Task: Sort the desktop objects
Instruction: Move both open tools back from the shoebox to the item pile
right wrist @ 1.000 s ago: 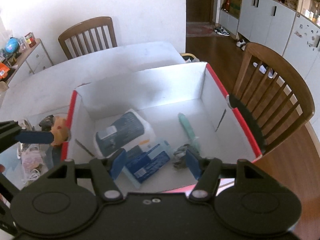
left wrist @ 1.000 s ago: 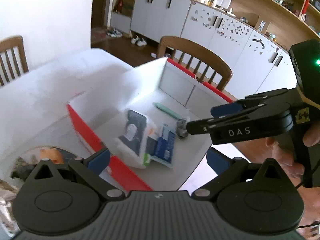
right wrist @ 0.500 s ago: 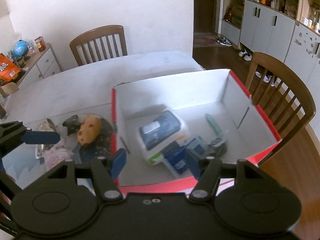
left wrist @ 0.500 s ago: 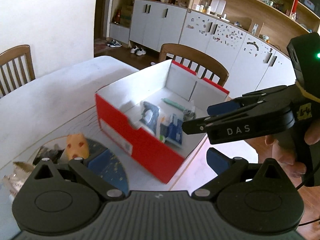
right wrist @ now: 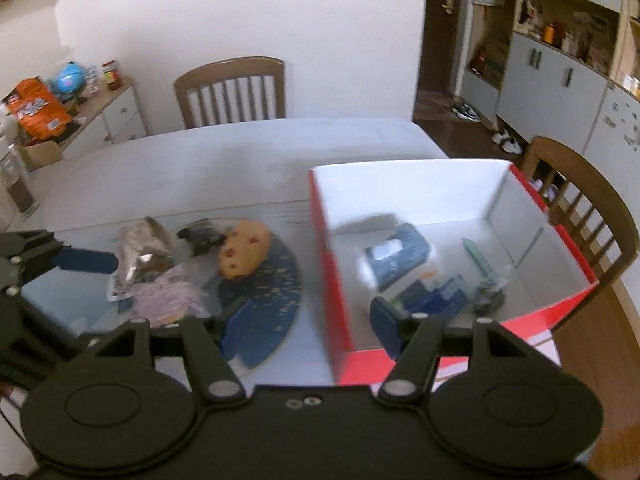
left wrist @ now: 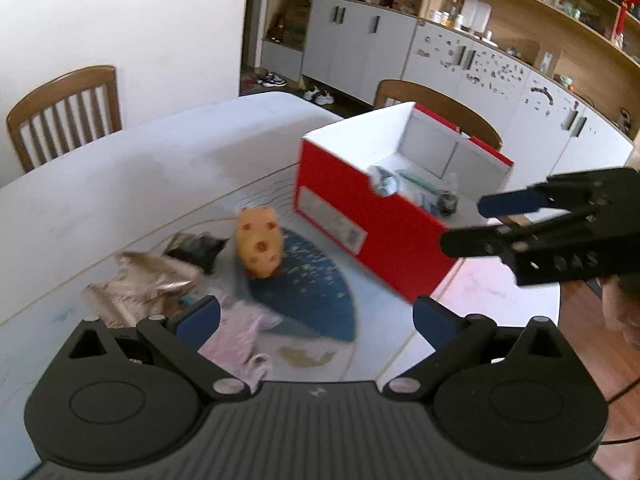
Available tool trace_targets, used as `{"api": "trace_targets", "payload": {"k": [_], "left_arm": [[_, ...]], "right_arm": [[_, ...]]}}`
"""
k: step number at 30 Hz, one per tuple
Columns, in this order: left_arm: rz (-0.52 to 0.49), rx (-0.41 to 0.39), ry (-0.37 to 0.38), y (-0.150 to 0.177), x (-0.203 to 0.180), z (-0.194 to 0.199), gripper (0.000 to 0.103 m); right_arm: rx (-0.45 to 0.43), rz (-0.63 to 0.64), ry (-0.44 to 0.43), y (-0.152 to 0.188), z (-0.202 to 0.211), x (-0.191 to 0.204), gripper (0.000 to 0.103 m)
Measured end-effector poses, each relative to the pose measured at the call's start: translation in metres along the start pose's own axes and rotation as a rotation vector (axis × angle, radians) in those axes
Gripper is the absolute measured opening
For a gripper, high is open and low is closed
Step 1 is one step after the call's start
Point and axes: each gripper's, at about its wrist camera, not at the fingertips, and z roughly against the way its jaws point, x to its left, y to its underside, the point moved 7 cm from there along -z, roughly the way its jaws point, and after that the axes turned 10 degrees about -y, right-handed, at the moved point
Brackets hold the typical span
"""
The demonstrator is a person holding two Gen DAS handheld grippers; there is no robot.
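Note:
A red box with a white inside (left wrist: 360, 216) (right wrist: 400, 184) stands at the table's right. It holds a blue-and-white tissue pack (right wrist: 394, 258), blue packets (right wrist: 434, 300), a green pen (right wrist: 478, 258) and a dark small thing (right wrist: 488, 296). Left of the box lie an orange spotted toy (left wrist: 260, 248) (right wrist: 244, 254), a dark blue fan-shaped mat (left wrist: 312, 292) (right wrist: 268, 296), a silver foil bag (left wrist: 148, 280) (right wrist: 142, 252), a black item (left wrist: 198, 248) (right wrist: 202, 236) and a pink packet (left wrist: 228, 340) (right wrist: 168, 300). My left gripper (left wrist: 316, 320) is open and empty above the mat. My right gripper (right wrist: 306, 324) is open and empty near the box's front left corner.
The white table (left wrist: 120, 184) stretches back to a wooden chair (right wrist: 232, 88). A second chair (right wrist: 588, 208) stands right of the box. The table edge and wooden floor (left wrist: 592, 320) lie to the right. A sideboard with snacks (right wrist: 60, 120) is at far left.
Both grippers have pulled back and away from the box, and both views have swung left. The toy, mat and foil bag now sit nearer the middle. Nothing was picked up.

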Motion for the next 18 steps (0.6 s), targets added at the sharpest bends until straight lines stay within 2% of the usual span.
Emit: {"api": "trace_targets", "payload": {"k": [8, 18], "left_arm": [[0.049, -0.008, -0.043, 0.008, 0.046, -0.001, 0.103], [0.006, 0.002, 0.018, 0.006, 0.063, -0.02, 0.103]], "right_arm": [[-0.011, 0.092, -0.022, 0.014, -0.012, 0.045, 0.065], [-0.041, 0.125, -0.078, 0.034, -0.031, 0.088, 0.065]]}}
